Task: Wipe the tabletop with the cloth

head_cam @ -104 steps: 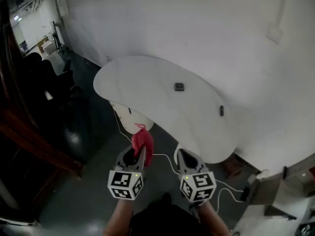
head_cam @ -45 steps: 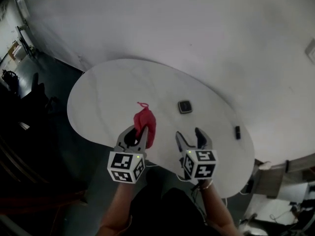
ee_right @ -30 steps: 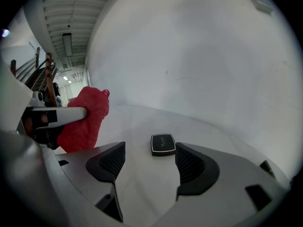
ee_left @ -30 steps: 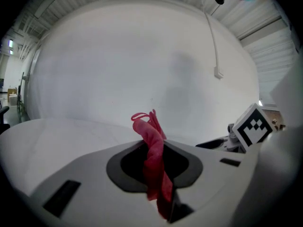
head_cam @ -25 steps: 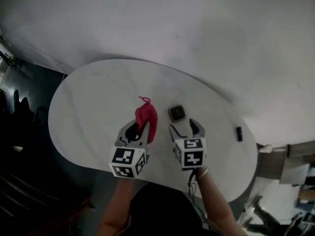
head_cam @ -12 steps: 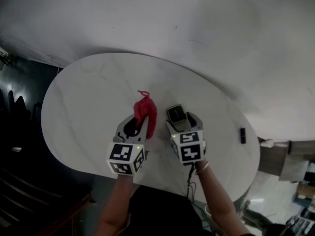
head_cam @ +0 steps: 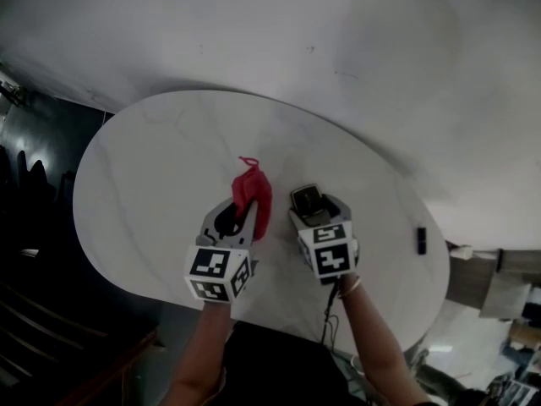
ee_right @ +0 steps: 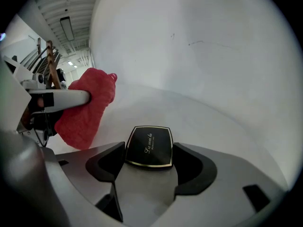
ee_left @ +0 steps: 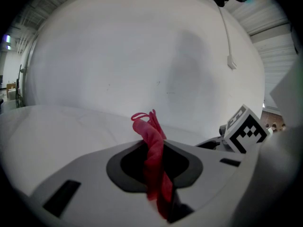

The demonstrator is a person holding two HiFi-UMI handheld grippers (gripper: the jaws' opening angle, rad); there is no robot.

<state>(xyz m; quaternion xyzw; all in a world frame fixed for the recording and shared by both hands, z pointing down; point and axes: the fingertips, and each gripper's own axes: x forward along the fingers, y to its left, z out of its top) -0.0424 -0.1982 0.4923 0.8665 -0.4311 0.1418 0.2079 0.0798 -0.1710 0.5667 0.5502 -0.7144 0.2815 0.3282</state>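
Observation:
A red cloth (head_cam: 252, 194) sticks up bunched from my left gripper (head_cam: 243, 210), which is shut on it above the near middle of the white oval tabletop (head_cam: 152, 184). In the left gripper view the cloth (ee_left: 154, 145) runs up between the closed jaws of the left gripper (ee_left: 152, 155). Just to its right, my right gripper (head_cam: 317, 205) is shut on a small black square case (head_cam: 306, 200) at the table surface. The right gripper view shows the case (ee_right: 149, 143) with both pads against its sides, and the cloth (ee_right: 87, 108) to the left.
A small dark object (head_cam: 421, 240) lies near the table's right edge. A white wall (head_cam: 338, 49) curves behind the table. Dark floor (head_cam: 34, 227) lies off the left edge, and pale furniture (head_cam: 499, 277) stands at the lower right.
The view came in over the table from farther back. Both grippers moved forward over it; the right one reached the black case and its jaws narrowed onto it. The left kept the cloth.

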